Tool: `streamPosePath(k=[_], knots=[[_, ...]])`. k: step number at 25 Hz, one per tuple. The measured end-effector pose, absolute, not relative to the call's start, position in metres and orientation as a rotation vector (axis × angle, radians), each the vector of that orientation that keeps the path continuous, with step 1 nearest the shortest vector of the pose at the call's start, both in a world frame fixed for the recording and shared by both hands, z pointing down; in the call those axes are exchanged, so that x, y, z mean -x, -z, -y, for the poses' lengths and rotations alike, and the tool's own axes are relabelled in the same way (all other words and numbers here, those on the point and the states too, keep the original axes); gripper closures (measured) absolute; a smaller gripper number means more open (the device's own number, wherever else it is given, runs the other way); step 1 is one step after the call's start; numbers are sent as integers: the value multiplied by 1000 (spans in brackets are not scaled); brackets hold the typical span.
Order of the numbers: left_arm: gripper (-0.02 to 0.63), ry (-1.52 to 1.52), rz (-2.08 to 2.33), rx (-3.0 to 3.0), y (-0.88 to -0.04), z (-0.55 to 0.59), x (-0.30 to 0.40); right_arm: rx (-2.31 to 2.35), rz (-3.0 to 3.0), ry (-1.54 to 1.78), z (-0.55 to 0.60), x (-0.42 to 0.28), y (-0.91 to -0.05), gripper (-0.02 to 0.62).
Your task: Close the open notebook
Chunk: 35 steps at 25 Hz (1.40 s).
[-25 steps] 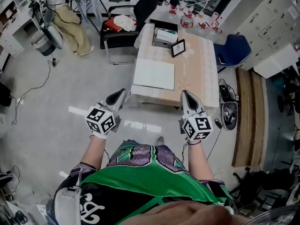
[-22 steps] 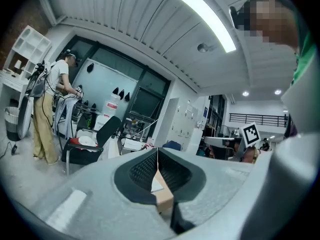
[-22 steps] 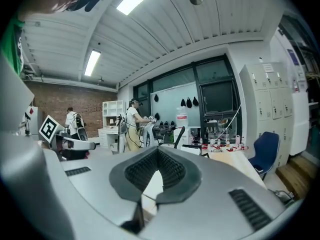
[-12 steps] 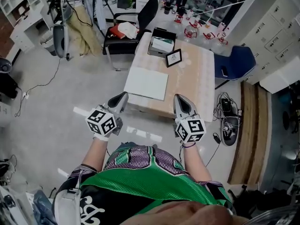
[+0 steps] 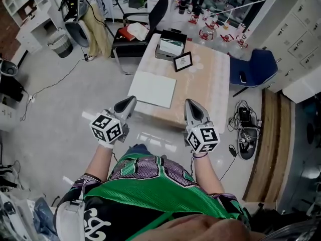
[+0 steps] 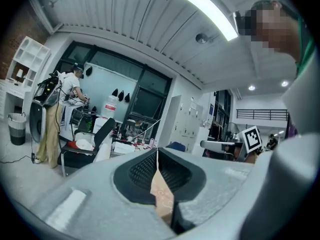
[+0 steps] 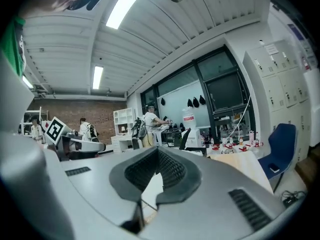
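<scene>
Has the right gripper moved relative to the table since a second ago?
Yes. Judged against the near edge of the table, the right gripper has advanced: its tips now reach farther over the tabletop, about level with the near edge of the notebook.

Your head view is bright and even, lit from overhead, with soft shadows. Glare streaks show on the glossy floor (image 5: 153, 137). Straight lines bend at the edges. Both gripper views have a black round vignette and heavy fisheye. The ceiling strip lights (image 6: 200, 9) (image 7: 125, 4) blow out white. The left gripper (image 6: 157, 154) and right gripper (image 7: 157, 150) look soft up close, while the far room is sharper.
</scene>
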<state>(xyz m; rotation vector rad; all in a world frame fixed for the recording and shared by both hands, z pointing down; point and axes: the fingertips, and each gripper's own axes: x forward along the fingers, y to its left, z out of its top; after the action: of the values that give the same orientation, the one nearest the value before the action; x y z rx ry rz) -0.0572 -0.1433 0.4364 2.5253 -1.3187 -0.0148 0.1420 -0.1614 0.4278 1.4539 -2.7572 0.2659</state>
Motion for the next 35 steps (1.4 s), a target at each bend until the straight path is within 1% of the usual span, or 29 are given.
streamPosePath(k=[5, 6, 8, 9, 16, 27, 35], knots=[[582, -34, 1301, -2564, -435, 169, 71, -1489, 2757, -180, 178, -124, -410, 597], [560, -44, 1294, -2570, -435, 175, 75, -1496, 2755, -173, 182, -120, -408, 597], [471, -53, 1277, -2575, -438, 187, 82, -1504, 2749, -158, 187, -112, -406, 597], [466, -56, 1270, -2575, -441, 192, 85, -1509, 2743, -148, 189, -109, -405, 597], [466, -137, 1255, -2544, -478, 225, 114, -1530, 2697, -144, 200, -91, -412, 597], [466, -331, 1168, -2413, -593, 262, 150, -1569, 2596, -186, 214, -62, -442, 597], [466, -469, 1087, -2363, -657, 289, 170, -1621, 2498, -240, 220, -45, -461, 597]])
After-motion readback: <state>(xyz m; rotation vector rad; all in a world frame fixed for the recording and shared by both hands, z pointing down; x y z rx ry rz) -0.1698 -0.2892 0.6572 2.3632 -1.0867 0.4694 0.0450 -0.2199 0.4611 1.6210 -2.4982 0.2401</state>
